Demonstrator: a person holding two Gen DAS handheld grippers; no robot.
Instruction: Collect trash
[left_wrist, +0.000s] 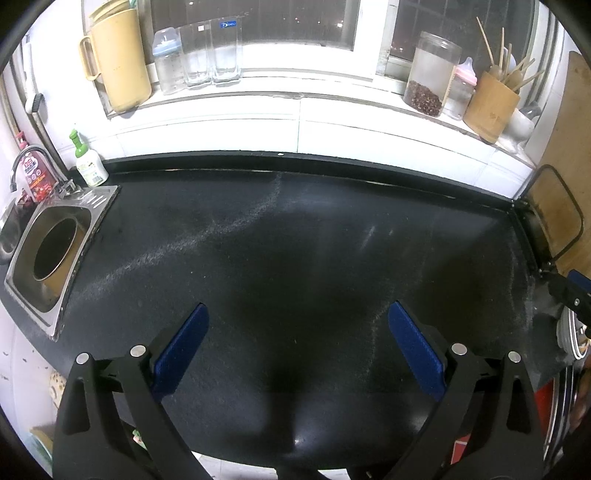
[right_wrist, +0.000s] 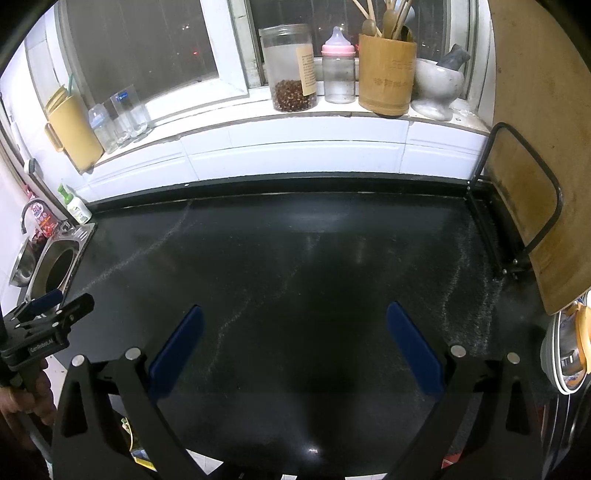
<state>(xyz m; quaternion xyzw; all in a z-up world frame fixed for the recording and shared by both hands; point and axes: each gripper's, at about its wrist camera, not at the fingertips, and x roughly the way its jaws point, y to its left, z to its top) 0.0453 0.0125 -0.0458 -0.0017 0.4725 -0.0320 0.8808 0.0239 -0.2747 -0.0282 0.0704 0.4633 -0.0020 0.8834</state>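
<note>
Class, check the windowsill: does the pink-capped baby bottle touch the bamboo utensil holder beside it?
Apart. The right wrist view shows a thin strip of window frame between the baby bottle and the bamboo holder.

You've got a dark countertop (right_wrist: 295, 258), glossy w/ faint pale streaks. Sink (left_wrist: 55, 258) looks brushed metal. Gripper pads (left_wrist: 181, 350) are blue, matt (arms black plastic). Utensil holder (right_wrist: 386, 77) and cutting board (right_wrist: 535, 147) look wood; jar (right_wrist: 290, 66) clear.
</note>
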